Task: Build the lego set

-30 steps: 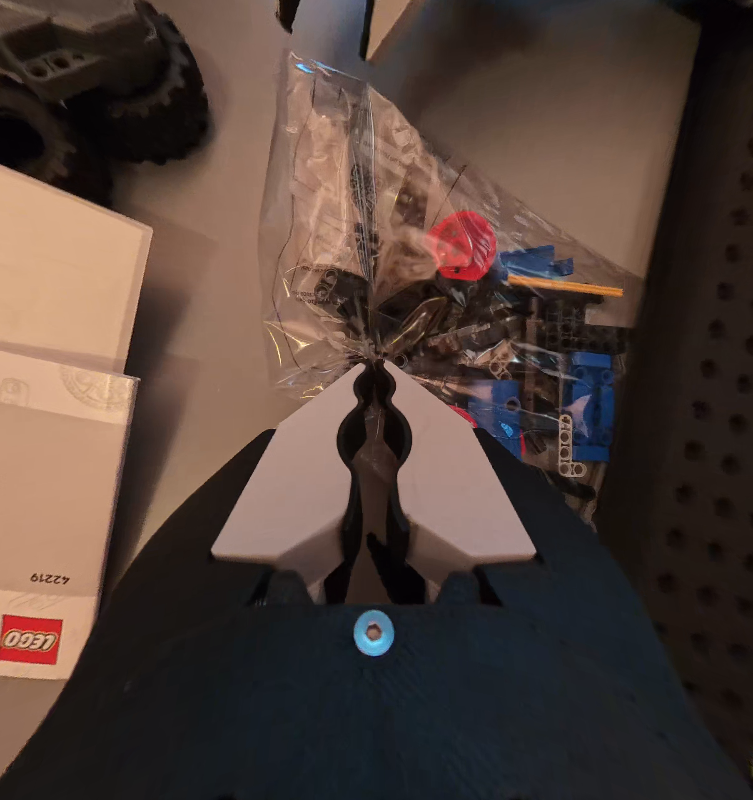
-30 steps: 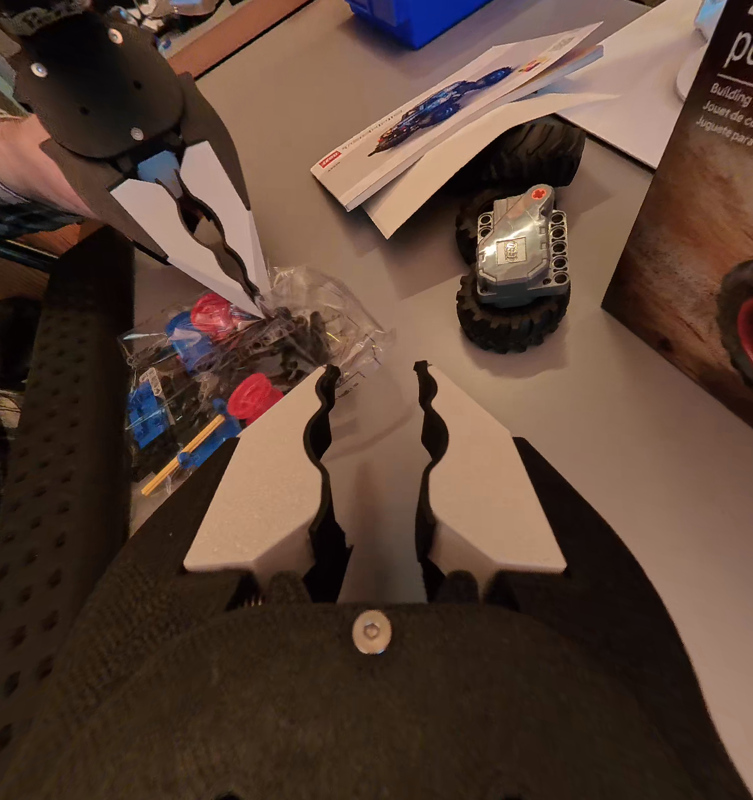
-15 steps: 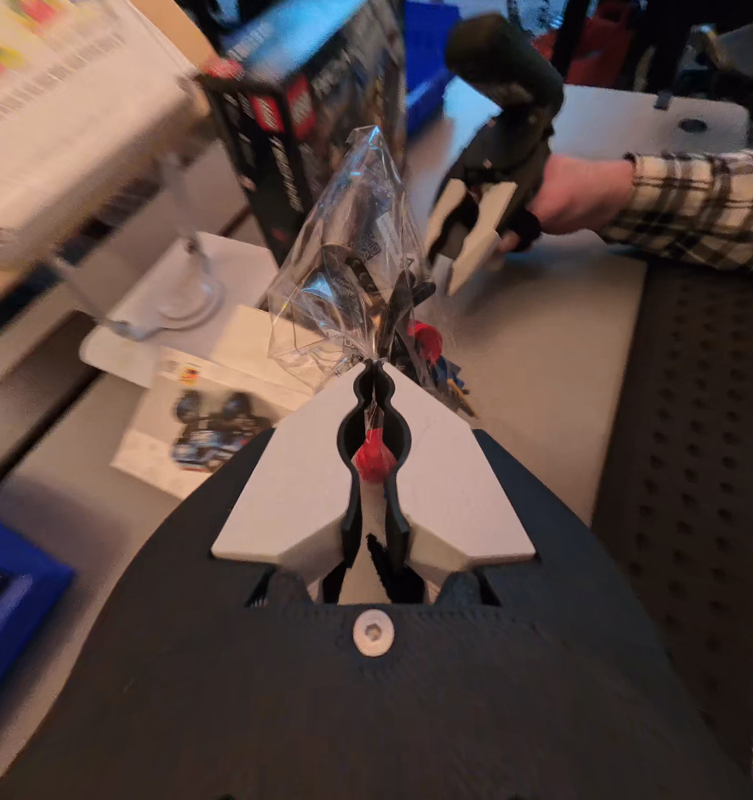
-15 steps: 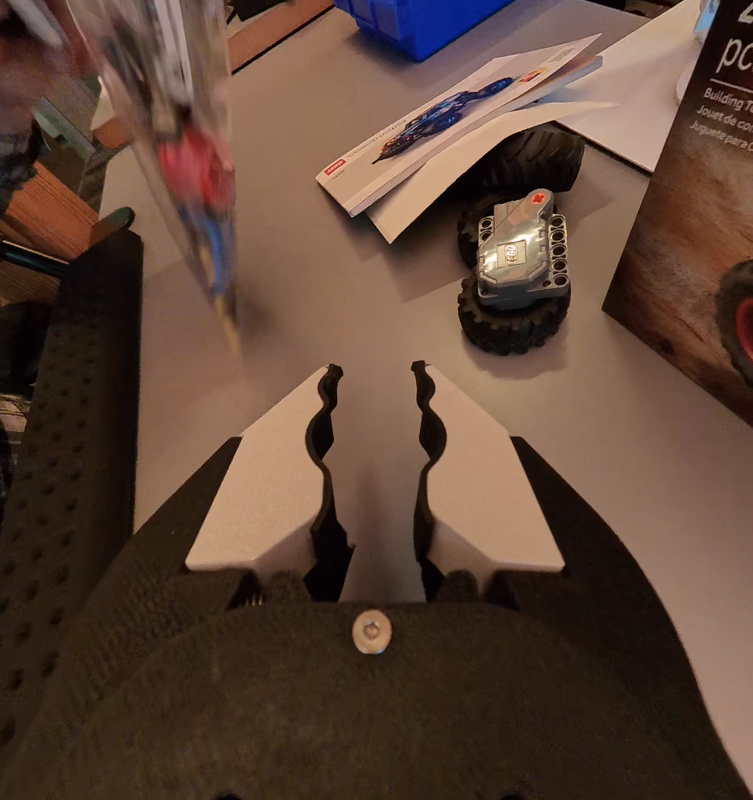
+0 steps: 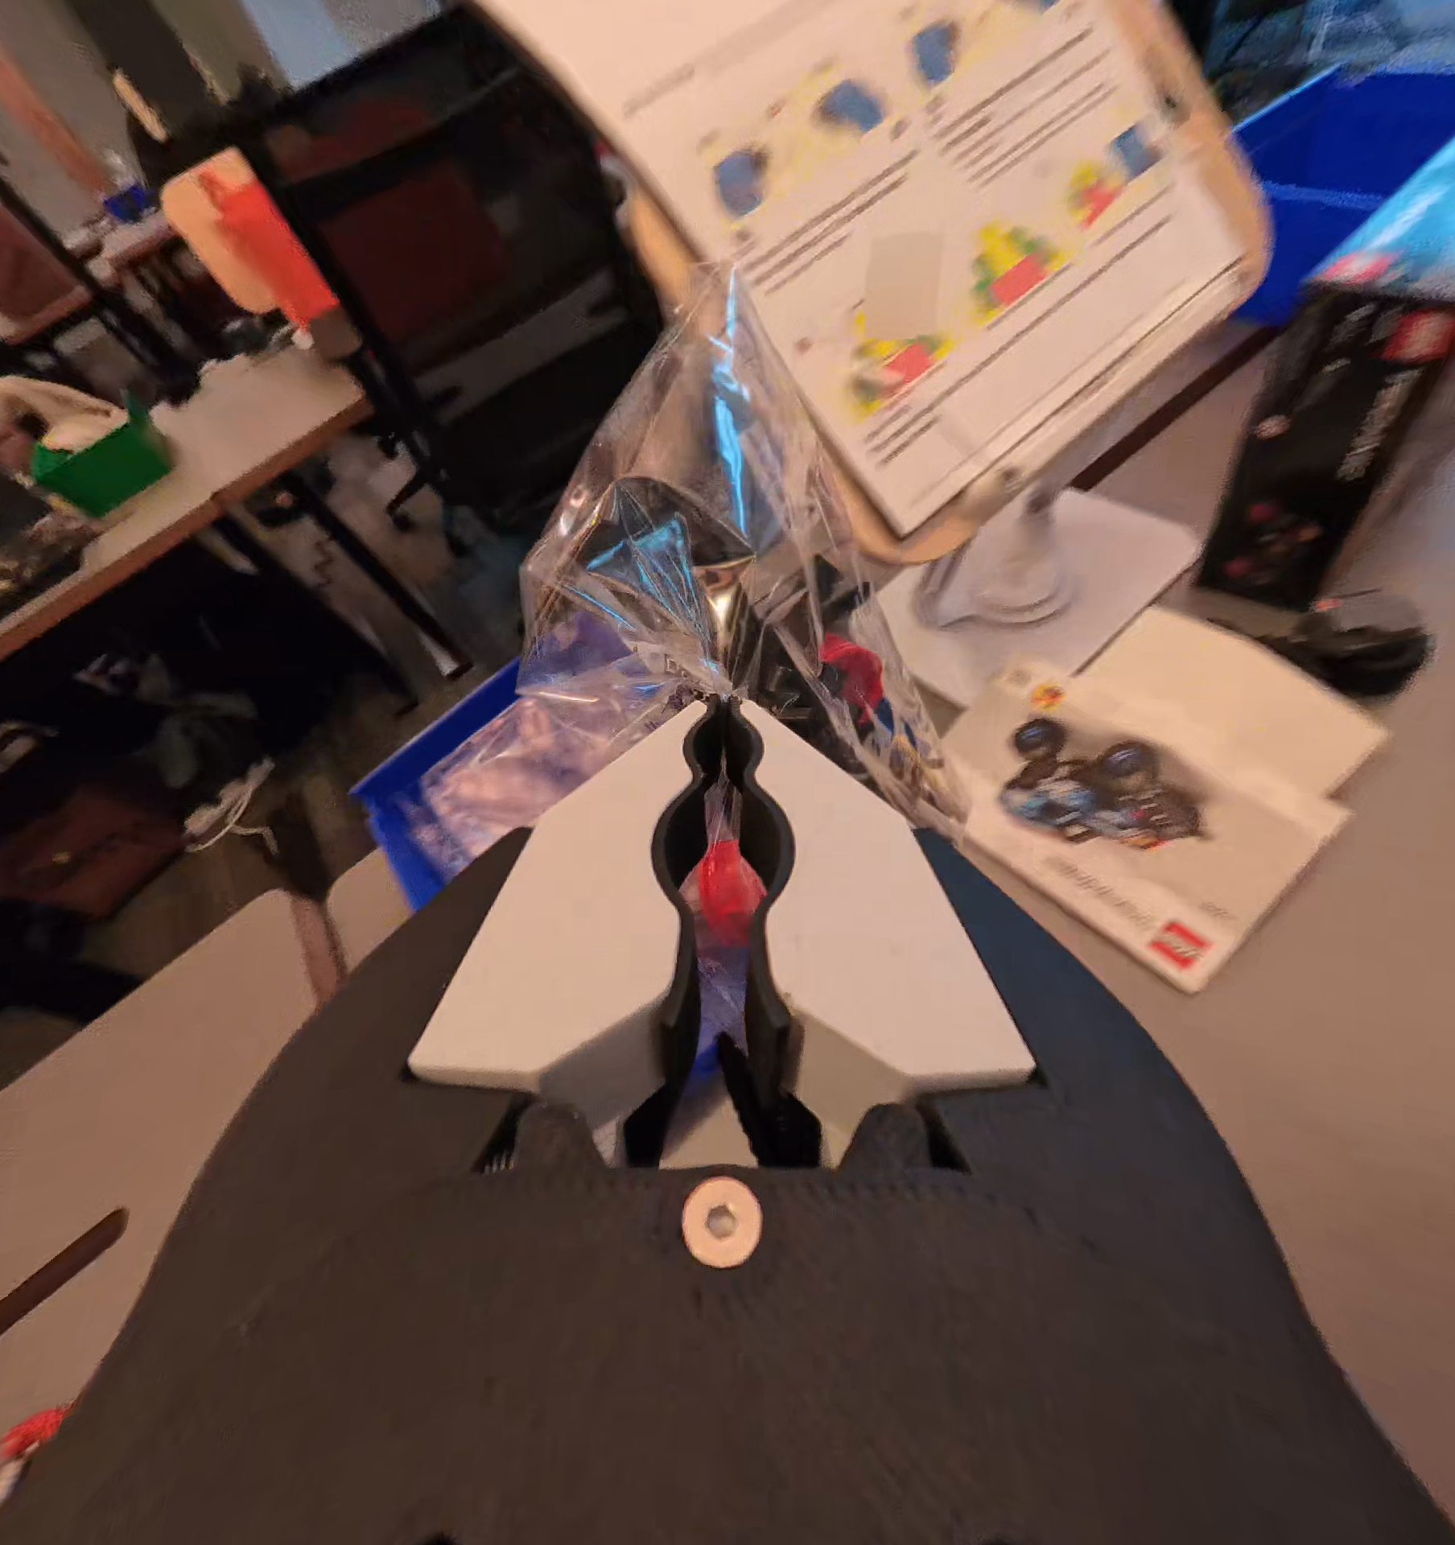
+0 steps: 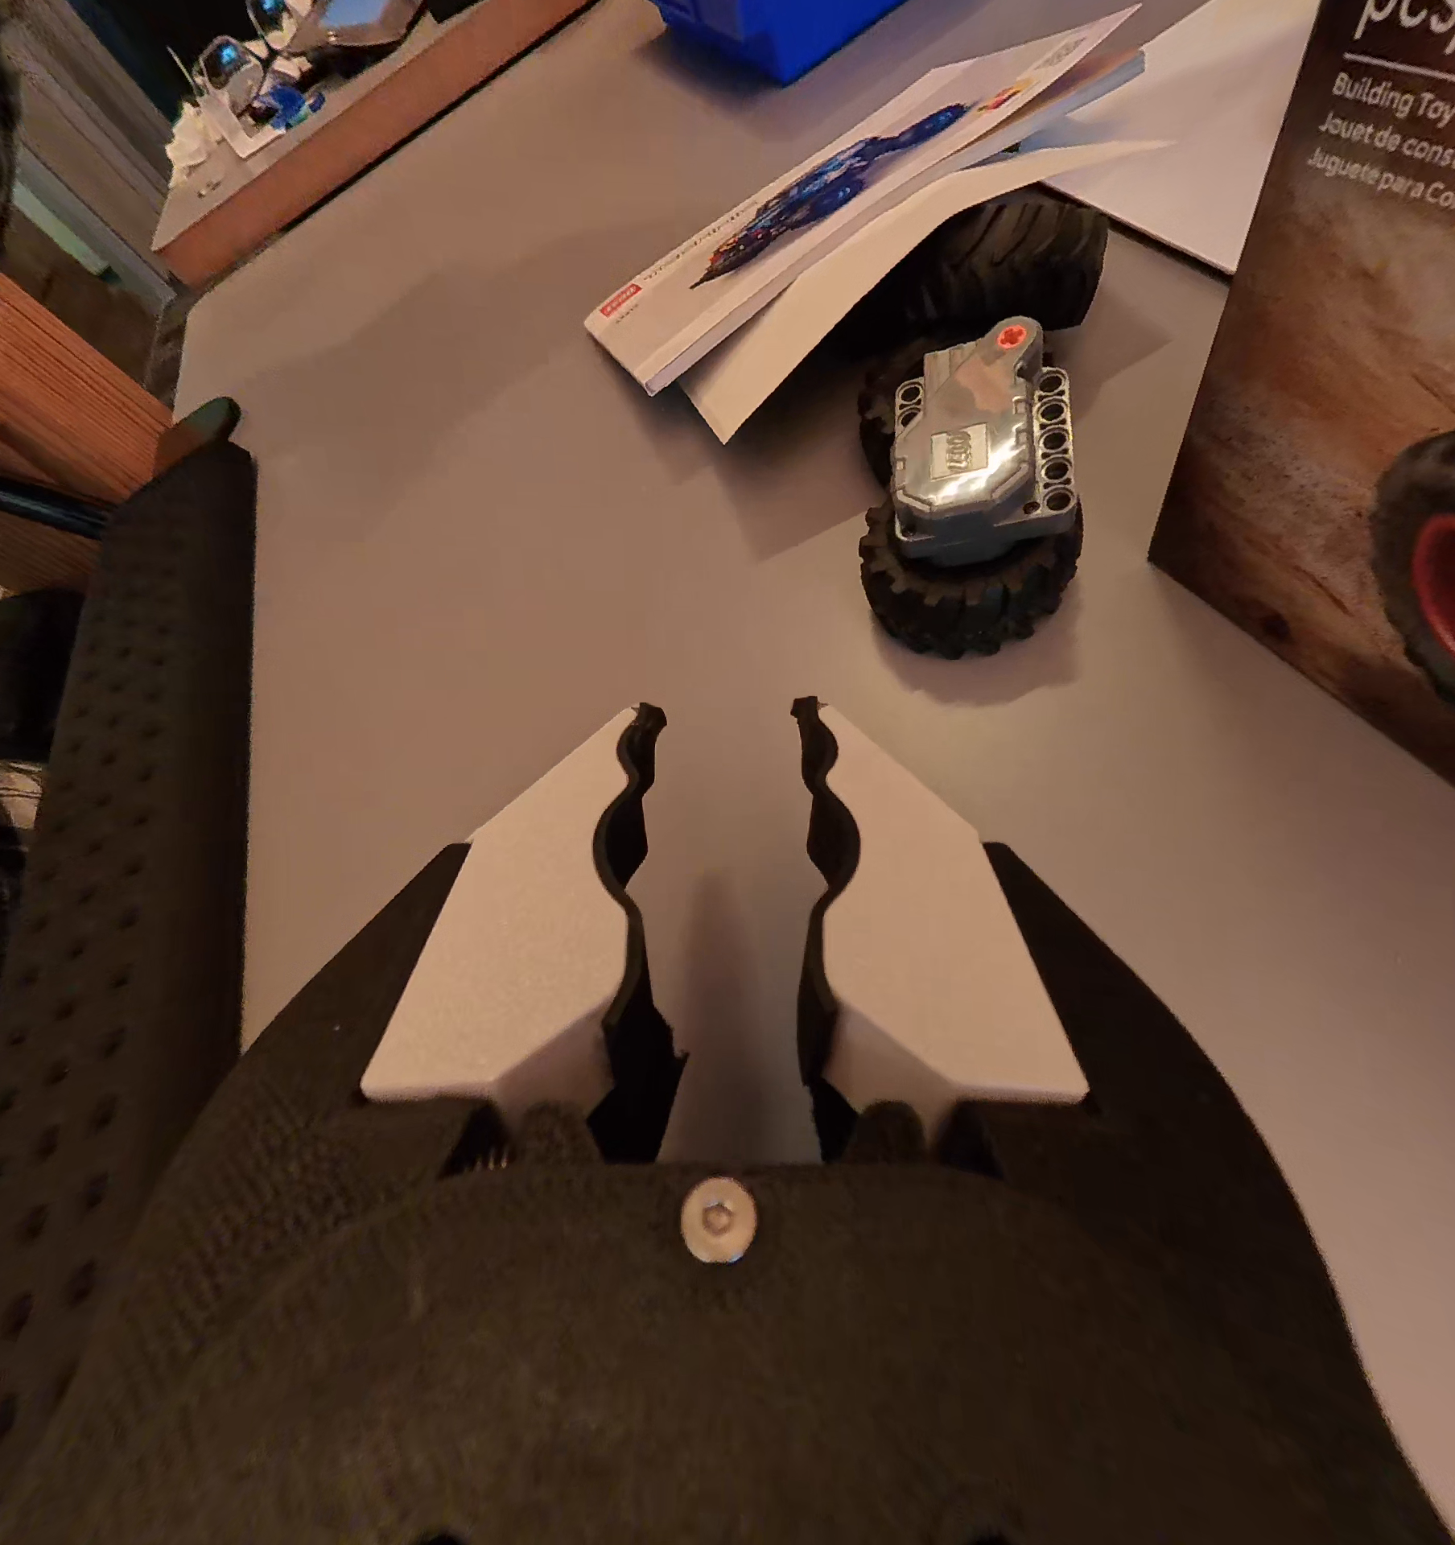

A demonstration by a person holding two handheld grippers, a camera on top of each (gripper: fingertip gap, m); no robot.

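Note:
My left gripper is shut on a clear plastic bag of lego parts and holds it up in the air above the table. Red and blue pieces show through the plastic, one red piece between the jaws. My right gripper is open and empty, low over the bare grey table. A grey lego motor block lies on black tyres ahead and right of it. The instruction booklet lies beyond; it also shows in the left wrist view.
The lego box stands at the right. A black perforated mat runs along the table's left edge. A blue bin and a screen on a white stand are at the back. Other tables and a chair stand beyond. The tips of one gripper are about 50 cm away from the tips of the other. The right tips stand about 7 cm off the grey lego motor block. It turns up in the left wrist view as well.
My left gripper has lifted the bag off the table and swung it up and leftward; the bag has left the right wrist view. My right gripper has stayed open in place.

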